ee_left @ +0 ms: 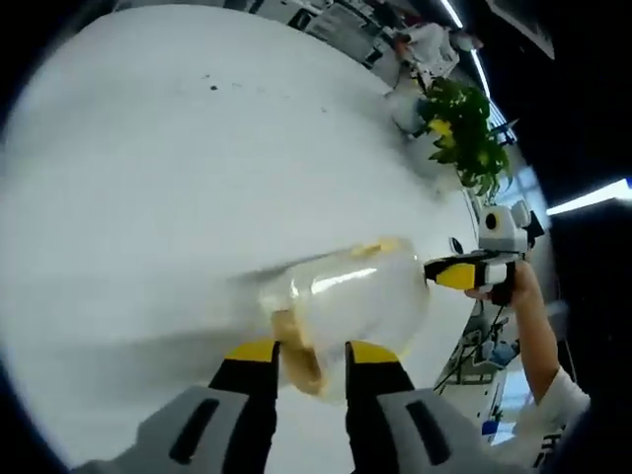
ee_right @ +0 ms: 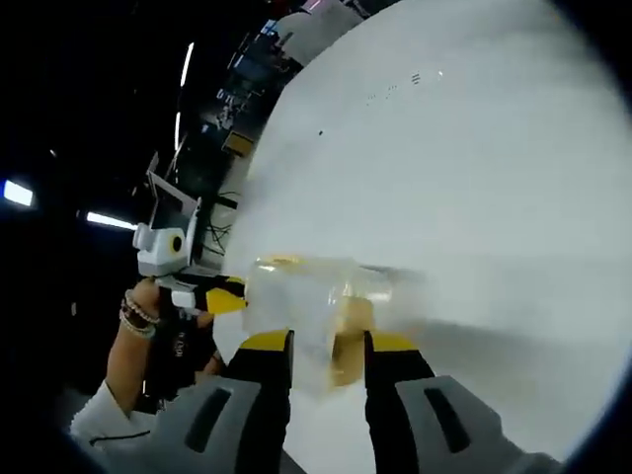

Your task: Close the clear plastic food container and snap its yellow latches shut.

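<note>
Clear plastic, the food container [ee_left: 351, 301] sits on the white table [ee_left: 197, 148], with a green plant [ee_left: 464, 133] far off at the table's edge. The left gripper [ee_left: 311, 360] has its jaws a little apart around the container's near end. The right gripper [ee_right: 328, 357] does the same from the other side.

Glossy clear plastic container [ee_left: 357, 301] on a smooth matt white table [ee_left: 197, 178].
</note>
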Demonstrator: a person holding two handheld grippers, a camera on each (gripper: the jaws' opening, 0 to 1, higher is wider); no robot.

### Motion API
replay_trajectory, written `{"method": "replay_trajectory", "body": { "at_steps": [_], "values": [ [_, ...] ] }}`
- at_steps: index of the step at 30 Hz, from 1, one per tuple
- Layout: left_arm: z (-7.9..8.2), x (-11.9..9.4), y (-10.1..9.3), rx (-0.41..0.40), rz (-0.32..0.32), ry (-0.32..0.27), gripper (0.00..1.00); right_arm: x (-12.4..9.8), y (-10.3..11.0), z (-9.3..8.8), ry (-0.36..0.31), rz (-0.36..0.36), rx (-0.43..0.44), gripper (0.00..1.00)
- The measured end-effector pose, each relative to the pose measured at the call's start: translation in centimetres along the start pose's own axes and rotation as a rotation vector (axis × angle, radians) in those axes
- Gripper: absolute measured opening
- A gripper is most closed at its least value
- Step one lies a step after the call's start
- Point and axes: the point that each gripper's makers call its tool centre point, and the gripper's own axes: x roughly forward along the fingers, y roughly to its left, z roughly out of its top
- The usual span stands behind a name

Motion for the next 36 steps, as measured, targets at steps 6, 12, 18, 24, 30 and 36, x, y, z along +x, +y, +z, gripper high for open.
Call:
{"method": "replay_trajectory", "body": {
  "at_steps": [6, 12, 18, 24, 30, 36],
  "values": [
    [0.1, 0.0, 0.0, -0.009, 0.007, 0.005, 0.20, 0.1, 0.2, -0.8, 0.010, -0.036, -0.035, 0.19],
    [0.2, 0.2, -0.1, -0.020, 0.013, 0.007, 0.20, 0.5, 0.5, -0.8, 0.036, -0.055, -0.079, 0.21],
    [0.2, 0.3, 0.0, -0.034, 0.002, 0.015, 0.19, 0.5, 0.1, -0.6, 0.022, -0.039, -0.056, 0.20],
    [0.2, 0.3, -0.1, -0.036, -0.011, 0.023, 0.18, 0.5, 0.2, -0.8, 0.024, -0.031, -0.046, 0.19],
    [0.0, 0.3, 0.2, -0.093, -0.042, 0.018, 0.17, 0.5, 0.4, -1.1, 0.016, -0.026, -0.025, 0.18],
    [-0.2, 0.2, 0.4, -0.100, -0.049, 0.026, 0.18, 0.5, 0.4, -1.3, 0.016, -0.021, -0.011, 0.17]
  ]
}}
